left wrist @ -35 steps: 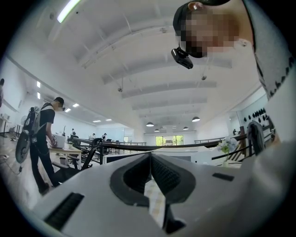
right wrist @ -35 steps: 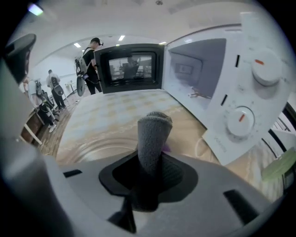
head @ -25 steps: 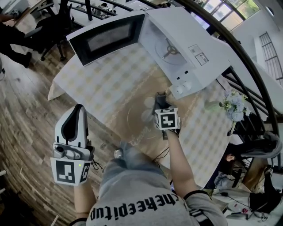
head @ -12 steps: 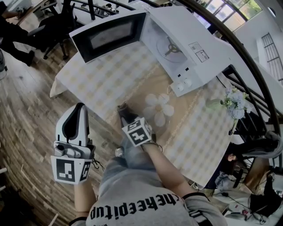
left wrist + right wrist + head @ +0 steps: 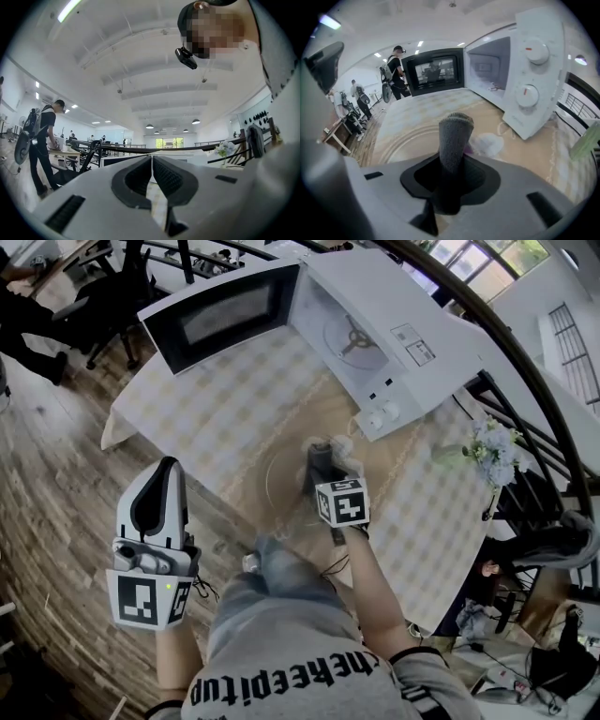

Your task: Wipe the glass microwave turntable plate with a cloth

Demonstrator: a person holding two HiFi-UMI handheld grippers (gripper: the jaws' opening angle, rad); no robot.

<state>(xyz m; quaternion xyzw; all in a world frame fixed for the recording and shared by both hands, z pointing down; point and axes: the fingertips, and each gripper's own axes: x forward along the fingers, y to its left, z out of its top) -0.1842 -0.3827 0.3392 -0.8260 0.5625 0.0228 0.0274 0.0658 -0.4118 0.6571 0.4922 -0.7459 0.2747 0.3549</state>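
The glass turntable plate [image 5: 279, 486] lies flat on the checked tablecloth in front of the microwave; its ringed rim [image 5: 405, 140] curves left of the jaws in the right gripper view. My right gripper [image 5: 320, 456] is over the plate's middle, shut on a rolled dark grey cloth [image 5: 455, 133] that sticks out past the jaws [image 5: 453, 171] and points down at the glass. The cloth [image 5: 322, 467] shows as a dark strip in the head view. My left gripper [image 5: 159, 474] hangs off the table's left side over the wooden floor, jaws shut [image 5: 151, 165] with nothing between them.
The white microwave [image 5: 384, 343] stands at the table's far side with its door [image 5: 225, 315] swung open left; its knobs [image 5: 529, 70] are close on the right. A vase of flowers [image 5: 492, 451] stands at the right edge. A person [image 5: 396, 70] stands behind the table.
My right gripper with the cloth has swept from the plate's near left side back to the right and toward the microwave. The left gripper has stayed in place.
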